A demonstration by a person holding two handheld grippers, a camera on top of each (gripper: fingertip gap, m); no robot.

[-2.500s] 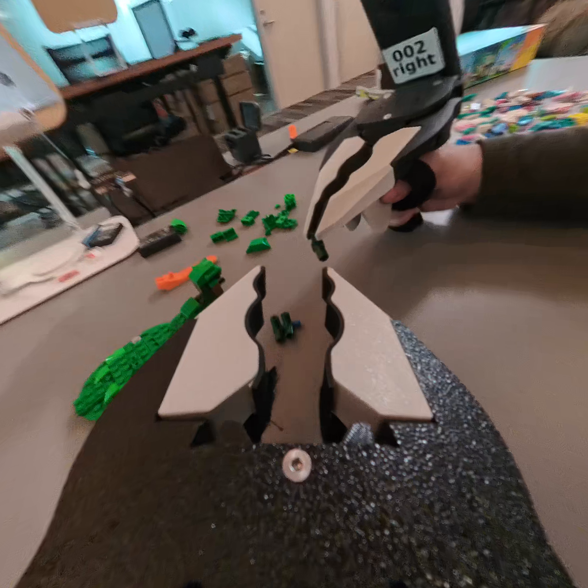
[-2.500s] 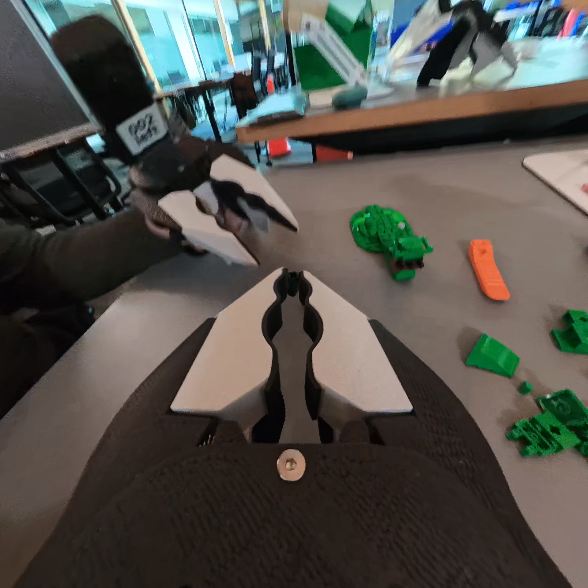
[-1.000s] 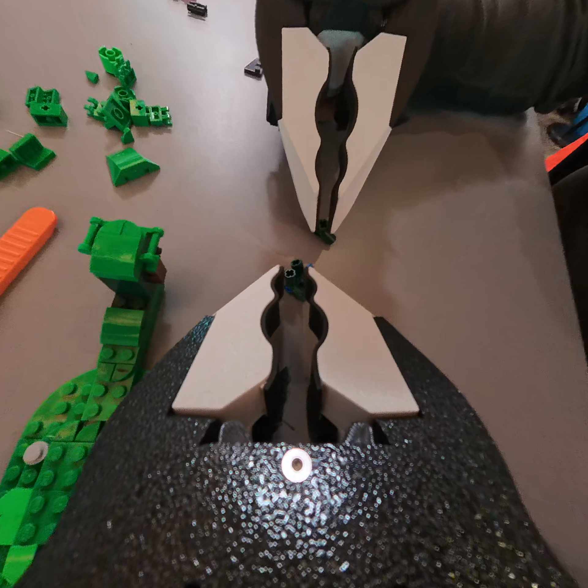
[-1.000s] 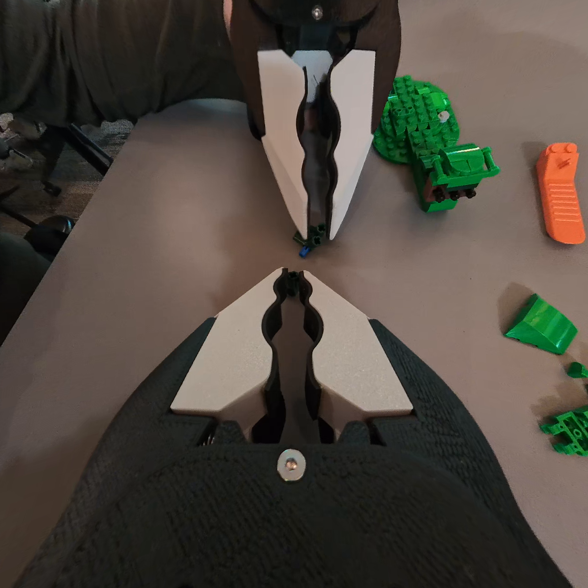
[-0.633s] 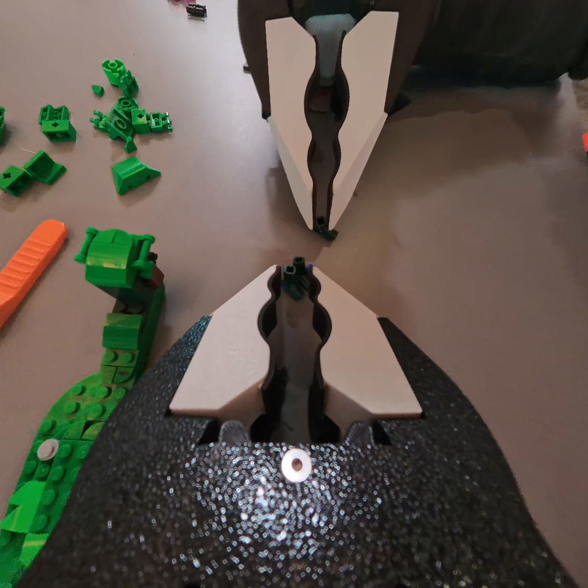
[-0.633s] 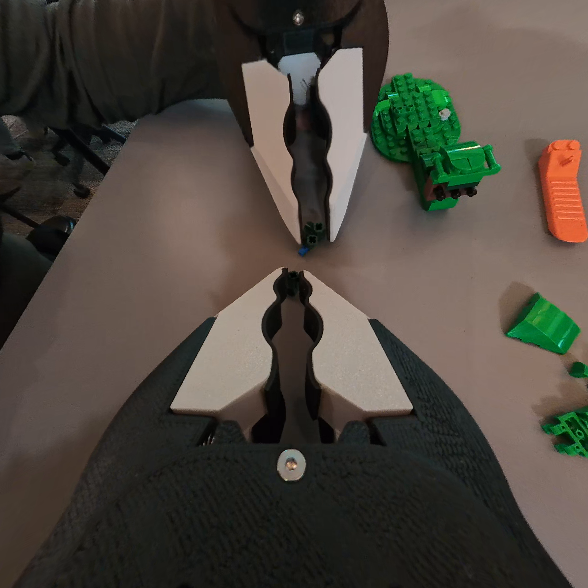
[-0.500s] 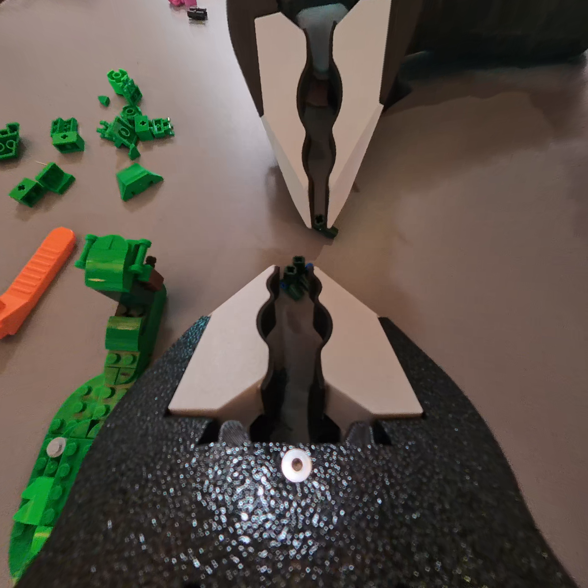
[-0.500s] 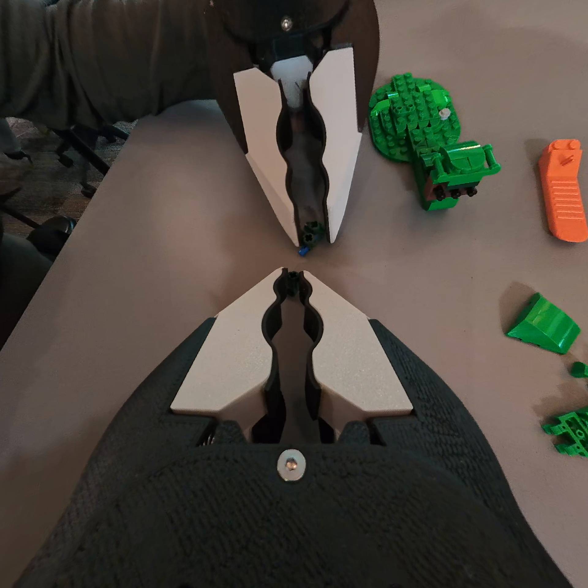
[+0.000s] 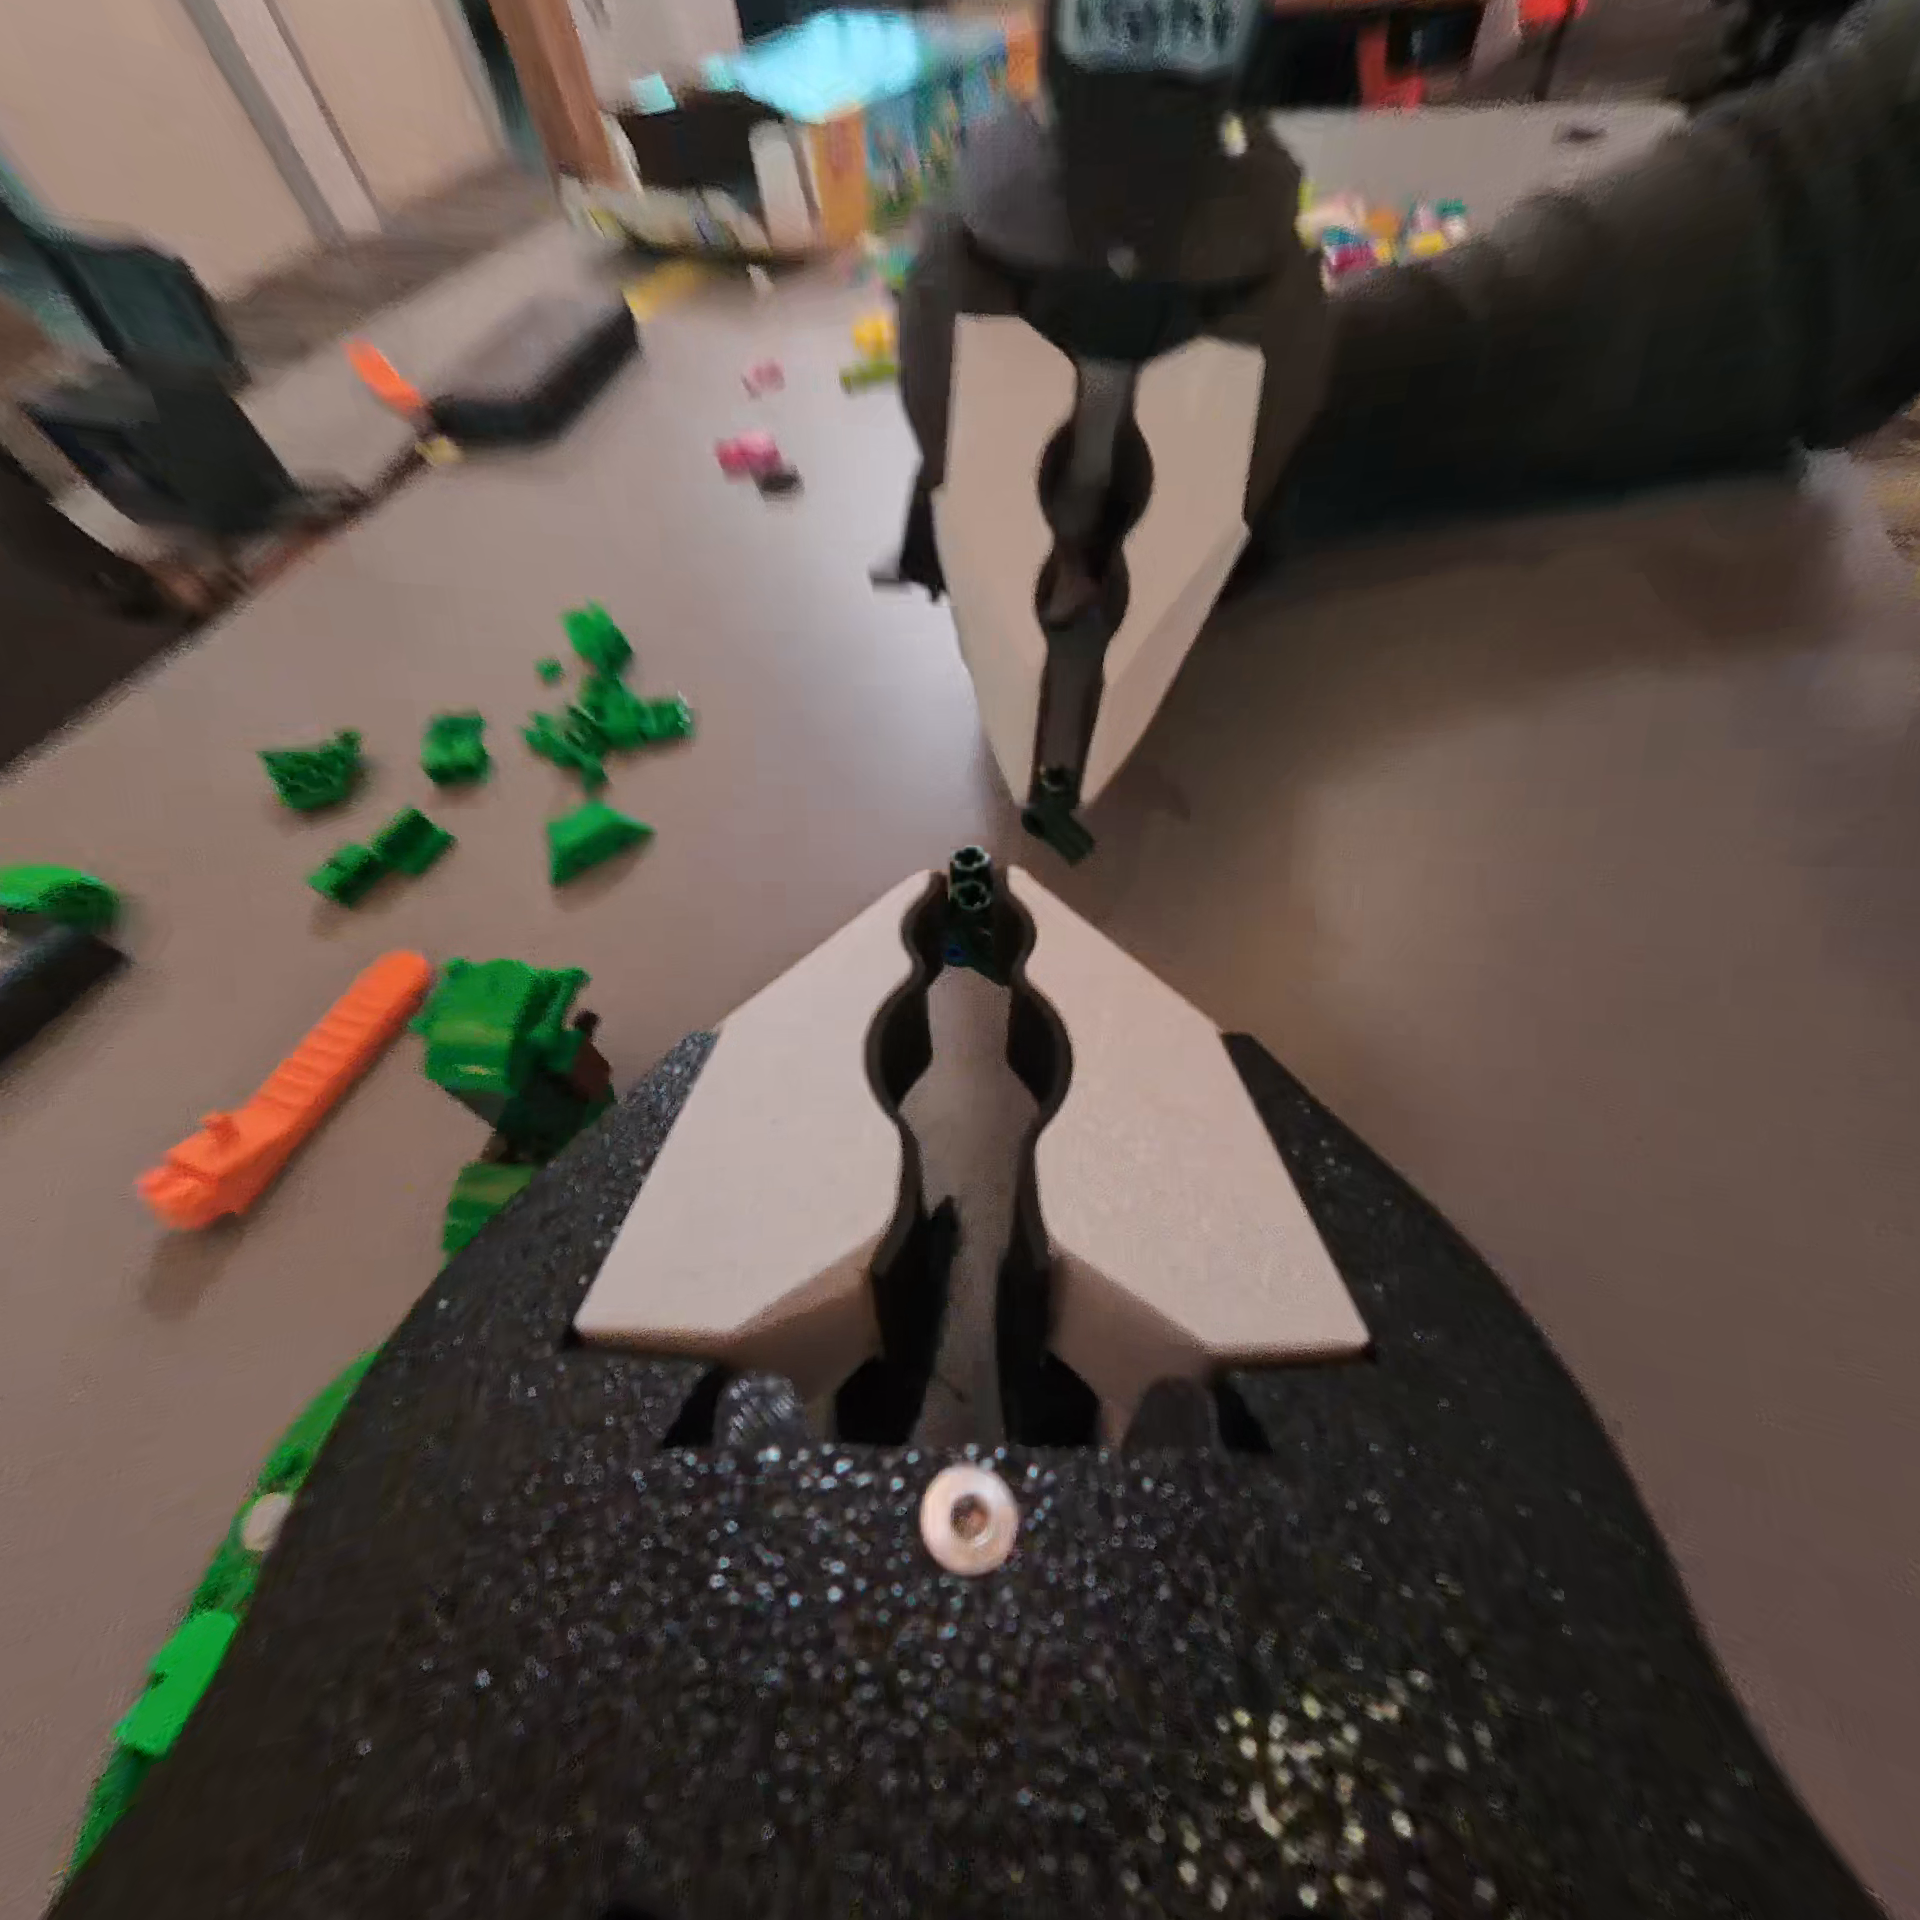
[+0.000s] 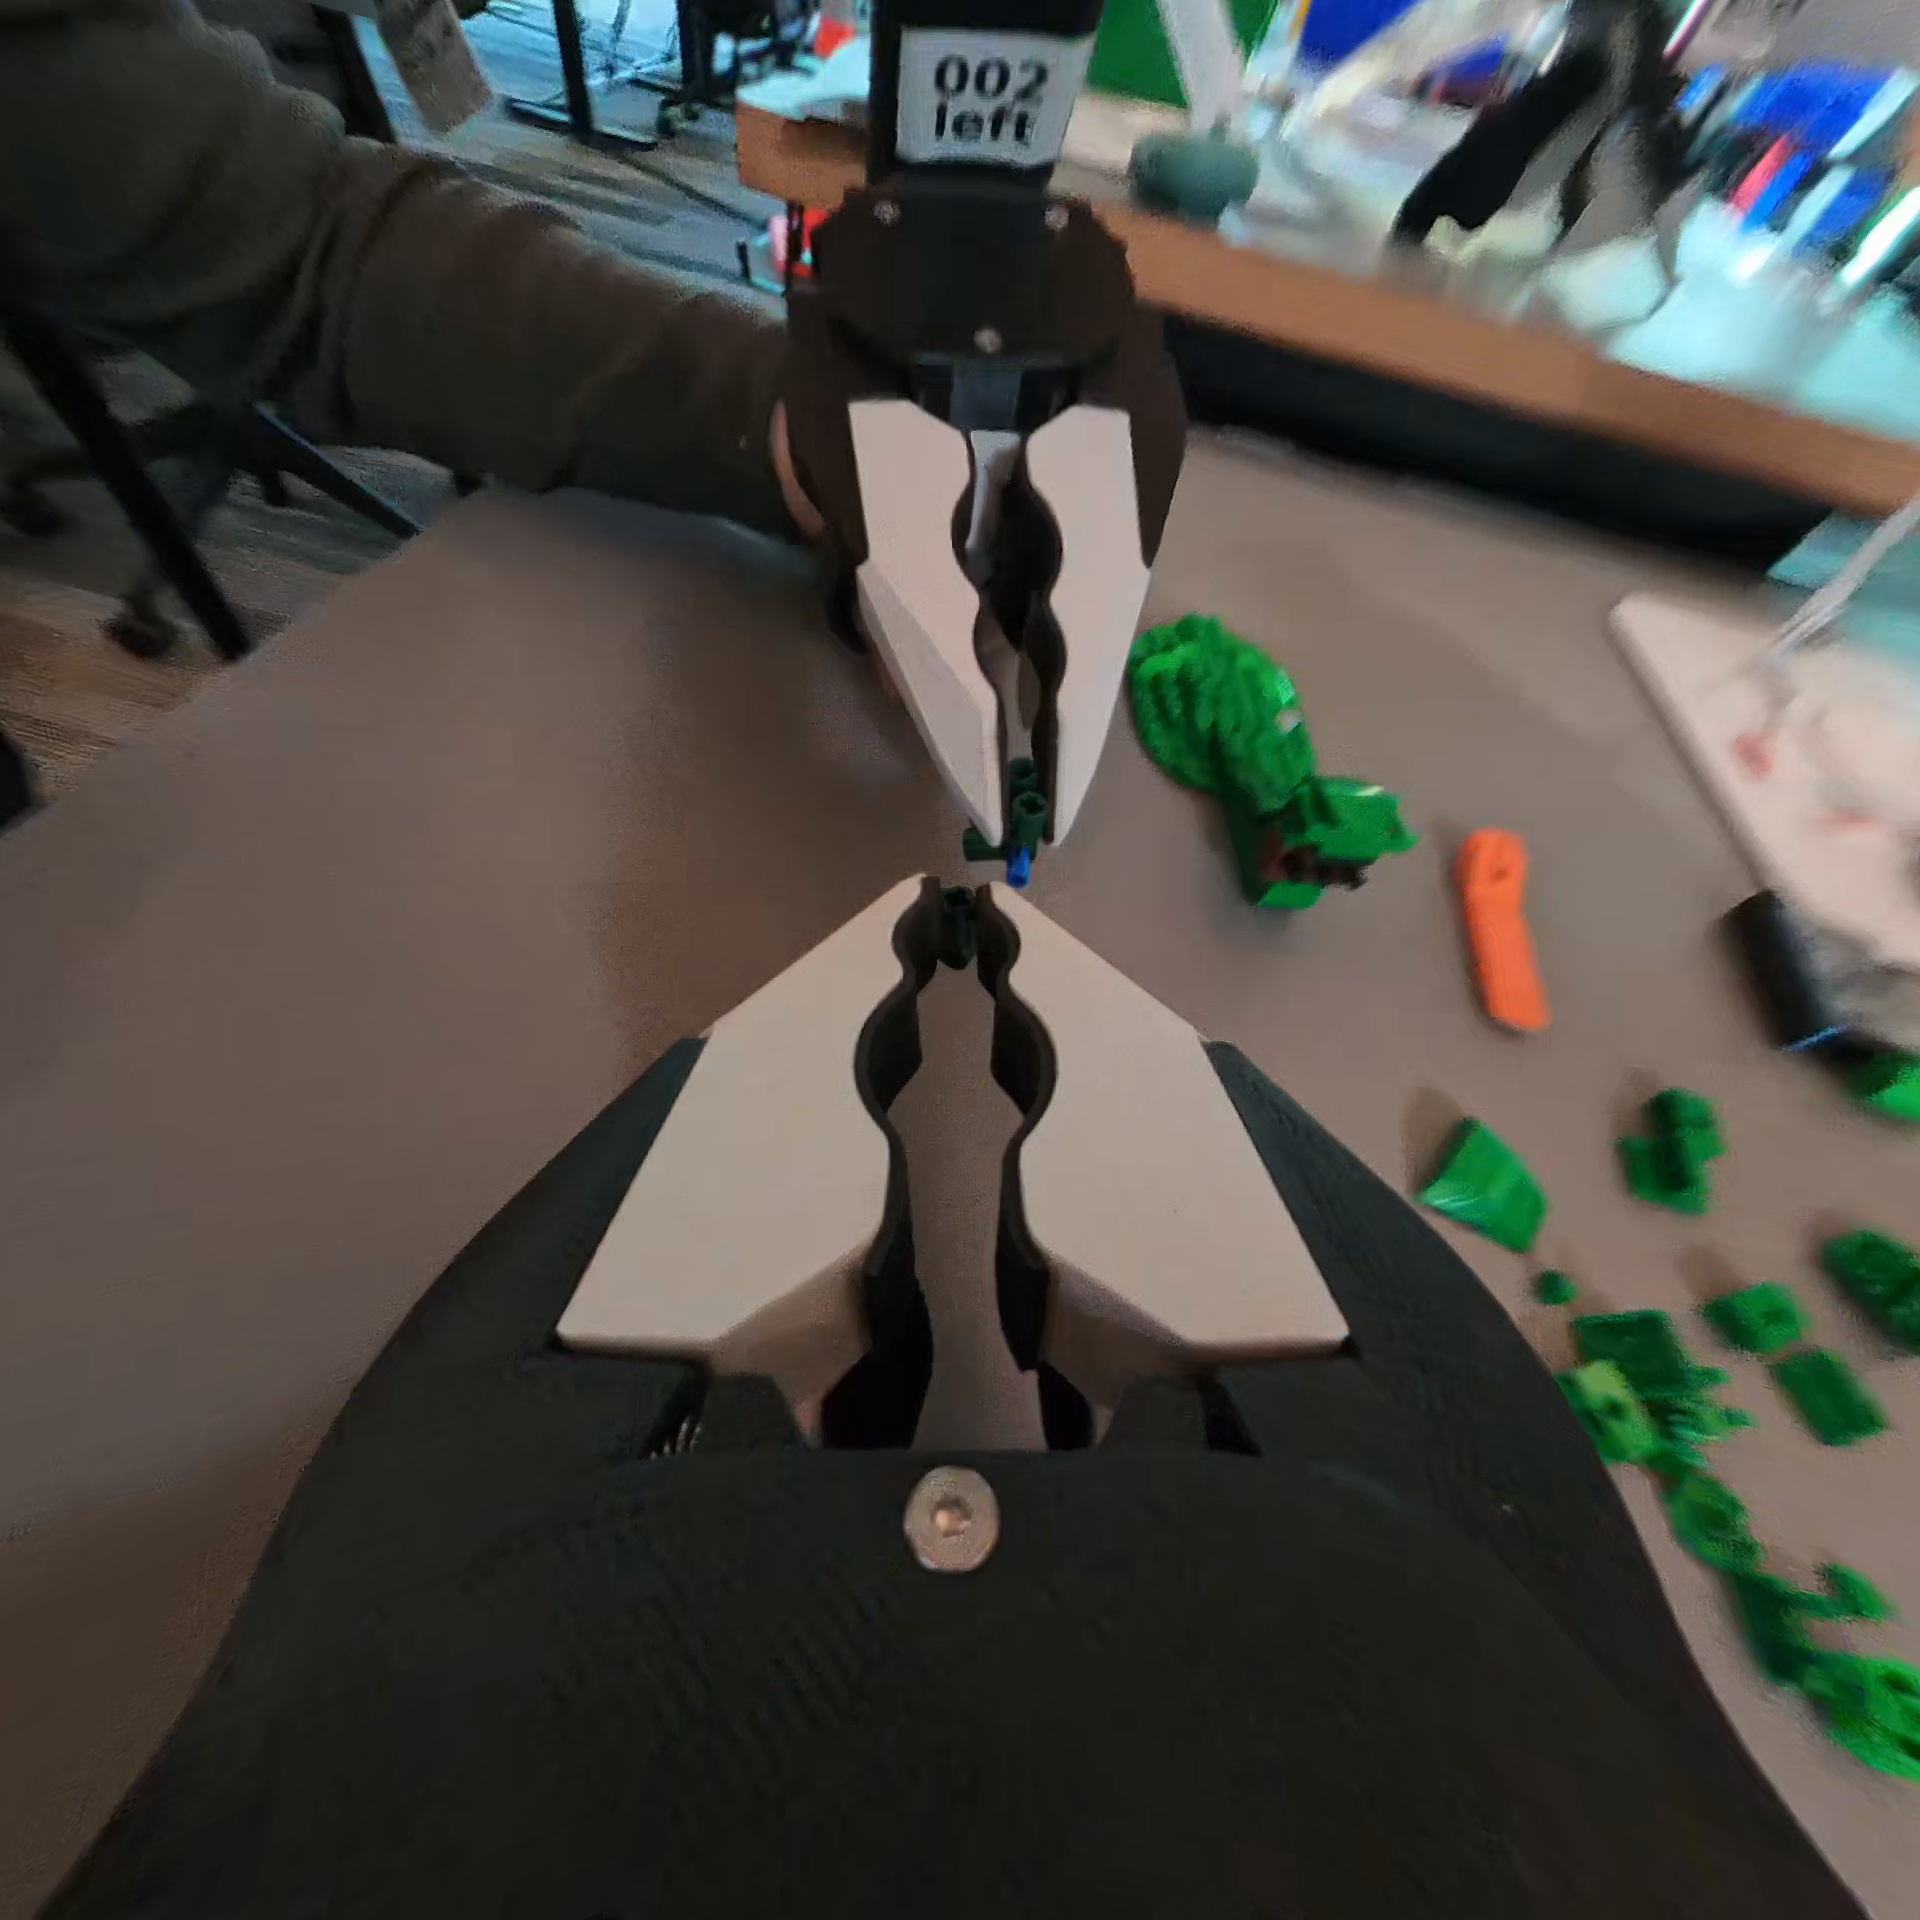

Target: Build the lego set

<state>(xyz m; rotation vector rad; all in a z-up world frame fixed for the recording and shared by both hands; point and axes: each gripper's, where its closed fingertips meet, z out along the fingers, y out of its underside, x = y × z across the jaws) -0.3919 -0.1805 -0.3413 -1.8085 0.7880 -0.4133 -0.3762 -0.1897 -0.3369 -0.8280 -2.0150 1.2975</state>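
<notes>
My left gripper (image 9: 971,896) is shut on a small dark green connector piece (image 9: 969,899) with a blue pin. My right gripper (image 10: 956,891) is shut on another small dark green piece (image 10: 954,920). The two grippers point tip to tip just above the grey table (image 9: 1455,935), with a small gap between the pieces. The right gripper (image 9: 1058,795) shows opposite in the left wrist view with its piece (image 9: 1055,819). The left gripper (image 10: 1023,821) shows opposite in the right wrist view with its piece (image 10: 1021,805). A partly built green model (image 10: 1247,748) lies beside them.
An orange brick separator (image 9: 281,1091) lies by the green model (image 9: 509,1049). Loose green pieces (image 9: 592,717) are scattered beyond it and also show in the right wrist view (image 10: 1662,1351). A coloured box (image 9: 831,156) and a multicoloured brick pile (image 9: 1382,229) sit far back. A sleeved arm holds each gripper. My two grippers' fingertips are within a few centimetres of each other.
My left gripper was open over its piece on the table 2.5 s ago and has shut on it. Both grippers have tilted up from facing the table; the tips stay facing each other.
</notes>
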